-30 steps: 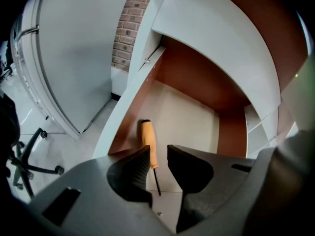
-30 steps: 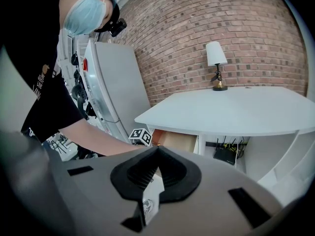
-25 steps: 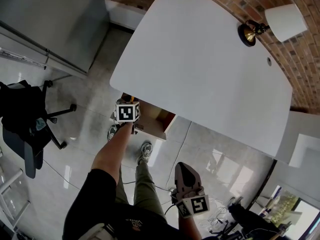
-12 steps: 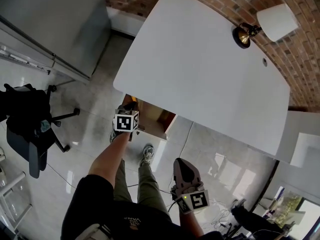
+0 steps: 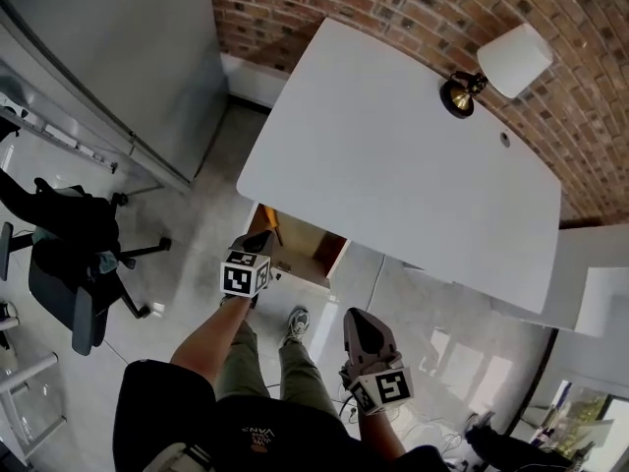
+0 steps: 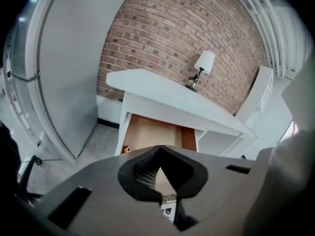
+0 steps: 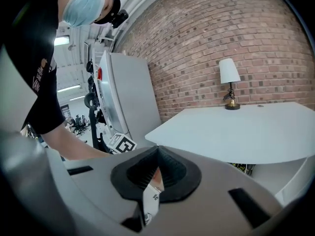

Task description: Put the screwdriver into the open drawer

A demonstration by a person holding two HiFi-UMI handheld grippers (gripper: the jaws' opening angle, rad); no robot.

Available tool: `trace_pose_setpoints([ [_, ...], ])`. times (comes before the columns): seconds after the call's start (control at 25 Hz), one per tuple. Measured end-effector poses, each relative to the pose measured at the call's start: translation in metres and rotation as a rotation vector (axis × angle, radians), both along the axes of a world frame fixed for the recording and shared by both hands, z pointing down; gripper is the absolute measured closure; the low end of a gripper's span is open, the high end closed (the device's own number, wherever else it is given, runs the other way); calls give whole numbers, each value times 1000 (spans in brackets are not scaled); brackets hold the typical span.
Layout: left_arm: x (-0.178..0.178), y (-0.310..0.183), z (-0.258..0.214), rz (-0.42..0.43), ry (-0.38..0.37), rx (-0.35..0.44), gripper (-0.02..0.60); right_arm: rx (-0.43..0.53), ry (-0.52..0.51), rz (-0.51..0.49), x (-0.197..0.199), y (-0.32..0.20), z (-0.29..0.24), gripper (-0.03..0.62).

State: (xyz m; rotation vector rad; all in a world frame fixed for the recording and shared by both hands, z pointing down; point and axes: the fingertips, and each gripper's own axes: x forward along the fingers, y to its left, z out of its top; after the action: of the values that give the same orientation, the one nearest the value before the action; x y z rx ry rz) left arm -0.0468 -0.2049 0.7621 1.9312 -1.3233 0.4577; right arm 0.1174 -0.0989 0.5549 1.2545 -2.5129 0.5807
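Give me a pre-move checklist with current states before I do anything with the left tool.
1. Drawer open: ok.
2. Left tool jaws together, nothing between them: ok.
3. Item delivered: cannot tell; only a small orange object shows in the drawer's front left corner.
4. Right tool shut, empty, apart from the drawer: ok.
5. Desk bare except the lamp: ok.

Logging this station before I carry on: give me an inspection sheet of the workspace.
Surface: white desk, holds a lamp.
Job's things: drawer open; small orange thing at its left side, maybe the screwdriver.
Clutter: nothing seen.
Grippers: left gripper shut, empty; right gripper shut, empty.
Cables: loose cables on the floor by the feet.
Surroundings: brick wall, office chair.
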Motion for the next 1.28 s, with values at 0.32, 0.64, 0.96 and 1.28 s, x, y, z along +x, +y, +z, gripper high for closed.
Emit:
trace_pose_setpoints([
  [0.32, -2, 26, -88, 23, -8, 139, 574, 69, 0, -46, -5, 3, -33, 599],
  [0.64, 0, 59, -171, 41, -11, 256, 574, 132, 17, -84, -5, 6, -64, 599],
  [0.96, -14, 80, -251, 6, 15, 394, 574, 203, 8, -100, -14, 1, -95, 599],
  [1.28, -24, 97, -289, 19, -3, 447, 574, 255, -13, -122, -29, -1, -113, 599],
])
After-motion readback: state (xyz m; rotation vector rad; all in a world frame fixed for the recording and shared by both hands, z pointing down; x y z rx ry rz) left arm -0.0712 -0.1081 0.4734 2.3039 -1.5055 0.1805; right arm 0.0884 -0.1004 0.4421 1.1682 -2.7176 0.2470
